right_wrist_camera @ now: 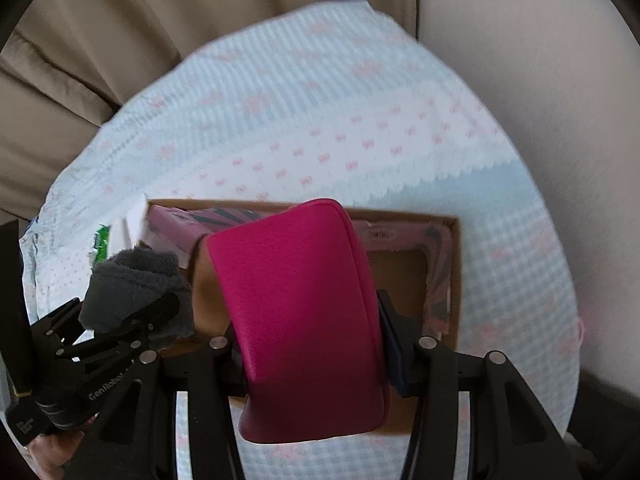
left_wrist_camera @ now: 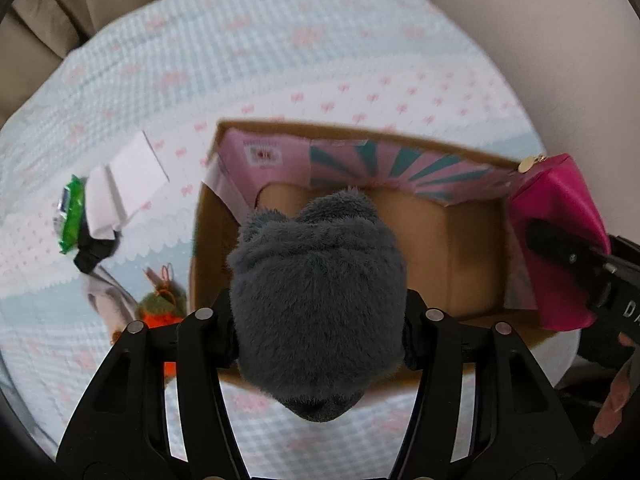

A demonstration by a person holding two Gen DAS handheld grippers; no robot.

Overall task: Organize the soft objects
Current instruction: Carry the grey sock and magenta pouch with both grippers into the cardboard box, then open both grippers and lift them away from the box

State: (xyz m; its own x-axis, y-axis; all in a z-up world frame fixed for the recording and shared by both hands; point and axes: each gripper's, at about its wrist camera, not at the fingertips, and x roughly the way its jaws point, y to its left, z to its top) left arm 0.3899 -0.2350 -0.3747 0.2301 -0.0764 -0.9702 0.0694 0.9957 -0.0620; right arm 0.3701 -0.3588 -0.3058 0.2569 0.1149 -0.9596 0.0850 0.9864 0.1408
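A grey plush toy (left_wrist_camera: 318,312) sits clamped between the left gripper (left_wrist_camera: 320,344) fingers above the open cardboard box (left_wrist_camera: 472,256); the right gripper (right_wrist_camera: 312,344) squeezes a pink pouch (right_wrist_camera: 304,312) over it.

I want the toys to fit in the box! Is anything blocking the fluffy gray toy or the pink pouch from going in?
Nothing visible does. The gray toy in the left gripper and the pink pouch in the right gripper both hang over the box, which is open on top with bare cardboard floor showing beneath them.
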